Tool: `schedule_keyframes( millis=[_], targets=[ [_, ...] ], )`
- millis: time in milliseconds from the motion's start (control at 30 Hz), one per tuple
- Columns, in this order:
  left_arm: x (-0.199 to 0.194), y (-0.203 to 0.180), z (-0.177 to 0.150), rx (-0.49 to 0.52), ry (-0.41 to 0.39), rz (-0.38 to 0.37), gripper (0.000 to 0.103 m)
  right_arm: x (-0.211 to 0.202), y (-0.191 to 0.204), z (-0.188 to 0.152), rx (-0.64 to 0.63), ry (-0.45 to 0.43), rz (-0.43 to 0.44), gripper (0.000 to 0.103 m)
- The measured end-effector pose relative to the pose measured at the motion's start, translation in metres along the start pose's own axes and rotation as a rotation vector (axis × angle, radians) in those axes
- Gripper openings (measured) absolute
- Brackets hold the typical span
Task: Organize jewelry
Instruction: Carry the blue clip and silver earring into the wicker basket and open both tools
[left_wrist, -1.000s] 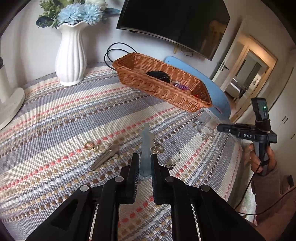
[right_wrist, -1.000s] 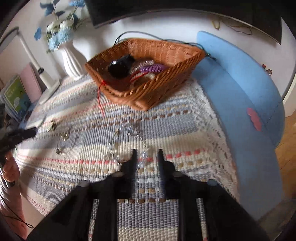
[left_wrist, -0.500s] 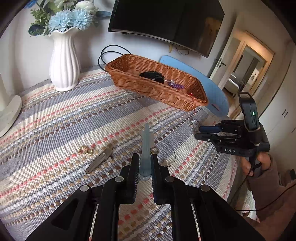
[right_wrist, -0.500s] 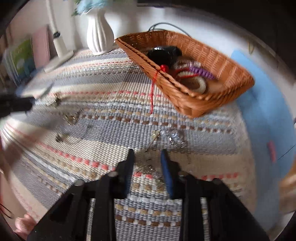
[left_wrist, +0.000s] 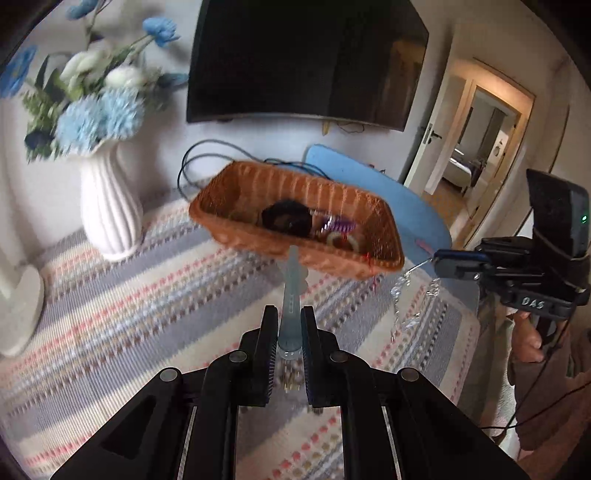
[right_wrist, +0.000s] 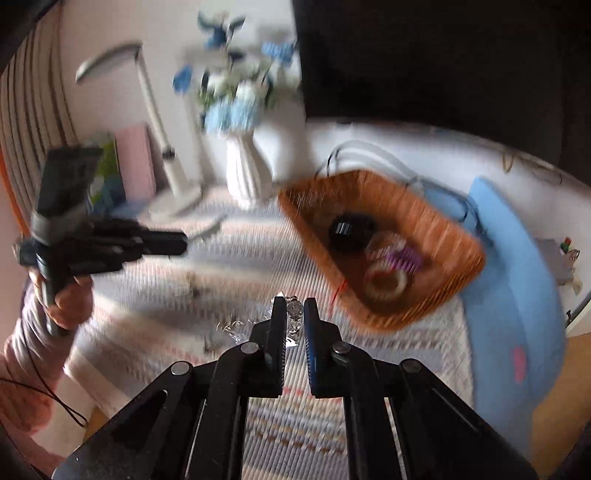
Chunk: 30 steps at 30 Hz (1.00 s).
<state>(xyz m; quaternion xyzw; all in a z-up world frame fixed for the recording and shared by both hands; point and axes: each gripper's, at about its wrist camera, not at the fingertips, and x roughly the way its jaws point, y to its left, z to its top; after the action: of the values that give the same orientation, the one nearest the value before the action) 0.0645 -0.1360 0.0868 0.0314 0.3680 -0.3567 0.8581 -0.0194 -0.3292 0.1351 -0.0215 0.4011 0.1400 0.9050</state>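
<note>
Jewelry is pinched for carrying: a pale blue hair clip (left_wrist: 292, 295) between the left gripper (left_wrist: 290, 328) jaws, a clear bead chain (right_wrist: 294, 314) in the right gripper (right_wrist: 294, 317). Beyond both jaws lies the wicker basket (left_wrist: 258, 236), judged the destination.

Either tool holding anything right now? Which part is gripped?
Both. Left tool is shut on the pale blue hair clip, pinched at its near end. Right tool is shut on a clear beaded chain, gripped at one section; the rest dangles.
</note>
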Motion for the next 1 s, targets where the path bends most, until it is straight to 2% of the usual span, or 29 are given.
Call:
schedule_keyframes(
  millis=[167,367,467,700,1000],
  targets=[
    [0.017,-0.01,0.047,0.035,-0.017,-0.006,0.013,-0.007,-0.027,0.033,0.054,-0.097,-0.041,0.011],
    [0.063,-0.014,0.087,0.017,-0.006,-0.064,0.013,0.018,-0.072,0.042,0.147,-0.102,-0.078,0.011],
    [0.091,-0.021,0.091,0.014,0.027,-0.103,0.013,0.035,-0.09,0.039,0.19,-0.085,-0.058,0.011],
    [0.144,-0.047,0.083,0.065,0.121,-0.111,0.013,0.061,-0.114,0.03,0.239,-0.046,-0.055,0.011],
    [0.163,-0.044,0.071,0.055,0.183,-0.133,0.013,0.079,-0.129,0.021,0.313,-0.013,-0.031,0.012]
  ],
)
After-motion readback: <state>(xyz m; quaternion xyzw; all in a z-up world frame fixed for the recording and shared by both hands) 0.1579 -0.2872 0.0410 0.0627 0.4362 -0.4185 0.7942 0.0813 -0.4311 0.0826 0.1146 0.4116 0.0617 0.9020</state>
